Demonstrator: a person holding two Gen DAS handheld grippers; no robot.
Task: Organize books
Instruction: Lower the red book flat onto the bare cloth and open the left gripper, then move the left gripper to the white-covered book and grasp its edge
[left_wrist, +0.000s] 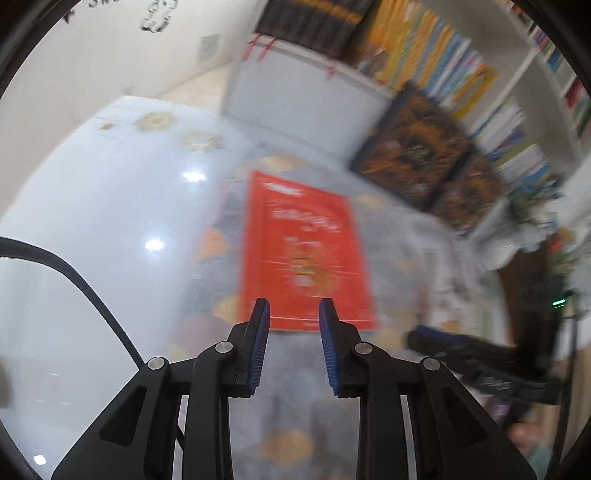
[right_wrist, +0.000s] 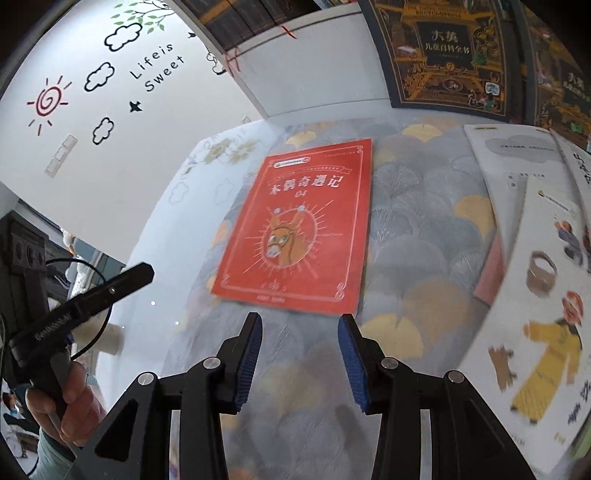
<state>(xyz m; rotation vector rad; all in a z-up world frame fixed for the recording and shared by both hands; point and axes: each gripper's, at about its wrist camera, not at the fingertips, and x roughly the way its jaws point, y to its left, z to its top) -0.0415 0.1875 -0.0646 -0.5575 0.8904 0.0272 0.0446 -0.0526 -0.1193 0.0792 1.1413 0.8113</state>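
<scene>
A red book (right_wrist: 299, 225) with a donkey's head on its cover lies flat on the patterned tablecloth (right_wrist: 424, 229). My right gripper (right_wrist: 300, 319) hovers just short of the book's near edge, open, with nothing between its blue pads. In the blurred left wrist view the same red book (left_wrist: 303, 251) lies just beyond my left gripper (left_wrist: 293, 306), which is also open and empty. A hand (right_wrist: 70, 391) holds that left gripper's black body at the left edge of the right wrist view.
White picture books (right_wrist: 535, 295) lie overlapping on the cloth to the right of the red one. Dark gold-patterned volumes (right_wrist: 436, 51) stand against the back. A shelf of colourful books (left_wrist: 443, 74) rises behind the table.
</scene>
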